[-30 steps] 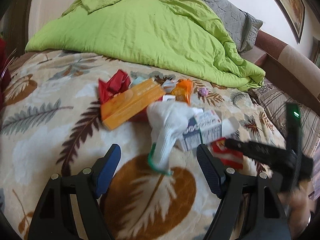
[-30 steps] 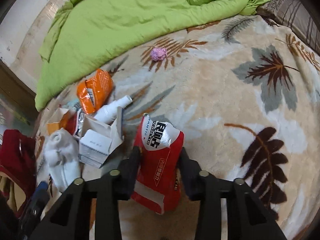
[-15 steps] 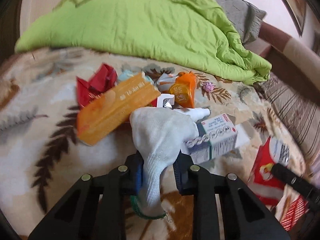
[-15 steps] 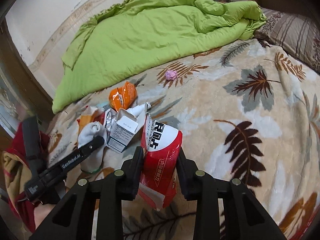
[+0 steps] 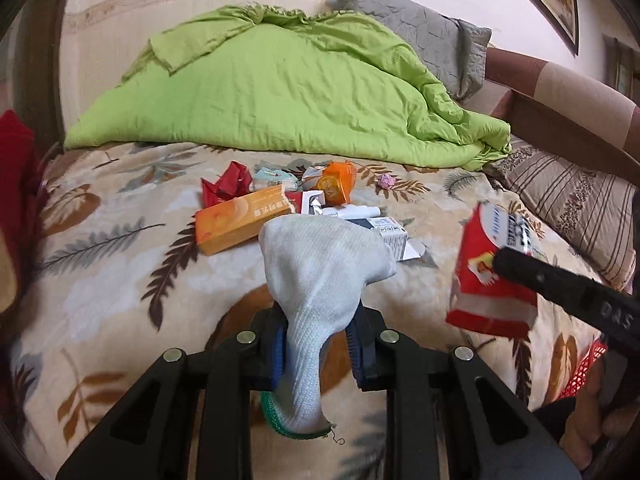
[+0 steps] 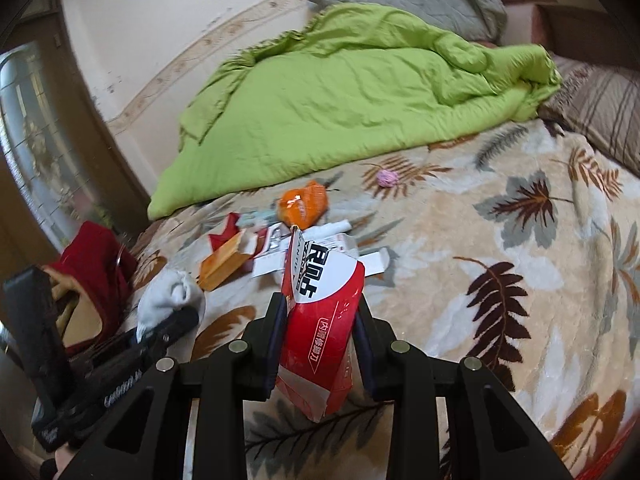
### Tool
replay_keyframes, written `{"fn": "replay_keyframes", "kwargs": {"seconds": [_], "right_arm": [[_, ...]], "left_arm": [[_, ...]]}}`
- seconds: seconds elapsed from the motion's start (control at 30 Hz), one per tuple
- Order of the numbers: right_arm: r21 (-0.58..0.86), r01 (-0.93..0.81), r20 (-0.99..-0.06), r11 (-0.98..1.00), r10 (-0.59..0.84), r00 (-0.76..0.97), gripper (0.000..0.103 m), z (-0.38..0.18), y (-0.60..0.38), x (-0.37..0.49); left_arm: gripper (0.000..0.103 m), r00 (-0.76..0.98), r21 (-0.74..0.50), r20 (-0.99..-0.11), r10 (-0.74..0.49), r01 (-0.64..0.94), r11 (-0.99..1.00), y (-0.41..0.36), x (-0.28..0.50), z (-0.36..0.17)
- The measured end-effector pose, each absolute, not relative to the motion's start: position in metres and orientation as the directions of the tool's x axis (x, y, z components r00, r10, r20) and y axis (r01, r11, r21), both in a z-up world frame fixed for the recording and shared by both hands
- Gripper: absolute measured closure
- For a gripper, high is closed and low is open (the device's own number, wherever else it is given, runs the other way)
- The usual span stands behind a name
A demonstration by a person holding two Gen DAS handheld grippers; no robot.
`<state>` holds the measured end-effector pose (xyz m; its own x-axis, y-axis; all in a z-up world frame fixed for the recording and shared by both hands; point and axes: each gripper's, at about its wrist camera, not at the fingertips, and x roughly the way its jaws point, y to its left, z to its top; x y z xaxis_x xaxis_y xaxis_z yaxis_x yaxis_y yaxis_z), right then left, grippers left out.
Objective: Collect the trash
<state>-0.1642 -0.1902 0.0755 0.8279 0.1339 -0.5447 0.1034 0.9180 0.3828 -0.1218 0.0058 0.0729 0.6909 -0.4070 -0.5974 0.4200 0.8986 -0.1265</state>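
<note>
My left gripper is shut on a white sock with a green cuff, held above the bed. My right gripper is shut on a red and white packet, also lifted; the packet shows in the left wrist view. The sock shows in the right wrist view. On the leaf-print blanket lies a trash pile: an orange box, a red wrapper, an orange packet, a white carton and a pink paper ball.
A green quilt and a grey pillow lie at the back of the bed. A striped pillow is at the right. A red cloth lies at the left bed edge. A red basket's edge shows low right.
My left gripper closed on the sock and lifted it off the blanket. My right gripper rose and pulled back with the red packet.
</note>
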Motion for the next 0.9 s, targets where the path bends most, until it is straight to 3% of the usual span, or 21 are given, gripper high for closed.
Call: {"fn": "replay_keyframes", "kwargs": {"seconds": [0.37, 0.9], "right_arm": [[0.338, 0.078, -0.556, 0.938, 0.132, 0.821, 0.069, 0.074, -0.178, -0.161], [0.302, 0.070, -0.564, 0.951, 0.120, 0.817, 0.068, 0.074, -0.172, -0.159]], "left_arm": [[0.079, 0.743, -0.087, -0.591, -0.313, 0.327, 0.941, 0.017, -0.112, 0.062], [0.079, 0.756, -0.042, -0.592, -0.280, 0.318, 0.947, 0.016, -0.110, 0.060]]}}
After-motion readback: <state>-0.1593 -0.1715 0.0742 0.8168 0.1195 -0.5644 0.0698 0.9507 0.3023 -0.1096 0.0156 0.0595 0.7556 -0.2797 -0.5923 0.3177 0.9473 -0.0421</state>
